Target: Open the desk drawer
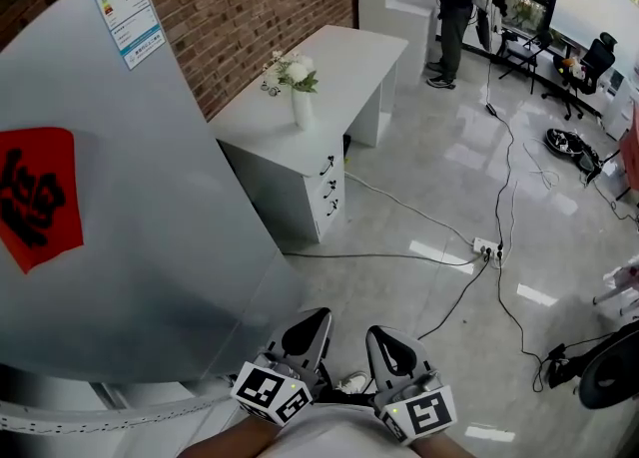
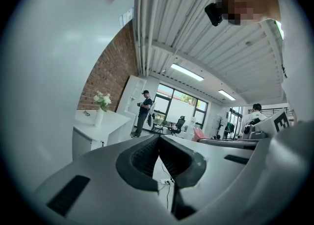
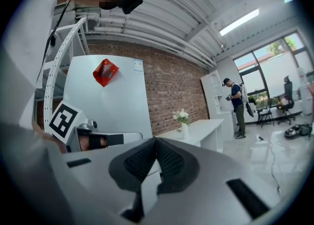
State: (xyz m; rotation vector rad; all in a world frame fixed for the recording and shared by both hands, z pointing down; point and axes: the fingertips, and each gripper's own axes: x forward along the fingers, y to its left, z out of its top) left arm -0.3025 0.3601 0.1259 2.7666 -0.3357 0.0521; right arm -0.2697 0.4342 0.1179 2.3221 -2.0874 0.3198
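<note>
Grey panel fills my left. My left claw is low, pressed together, nothing in it. White desk ahead, well apart from both claws. Its drawers are stacked at the near end, below the corner with the vase; fronts look flush, but they are small from here. My right claw, just beside the left, is likewise pressed together and empty.

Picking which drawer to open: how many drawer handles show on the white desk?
3, stacked on the desk front below the vase: top handle, middle handle, bottom handle. Others may be hidden from this angle.
</note>
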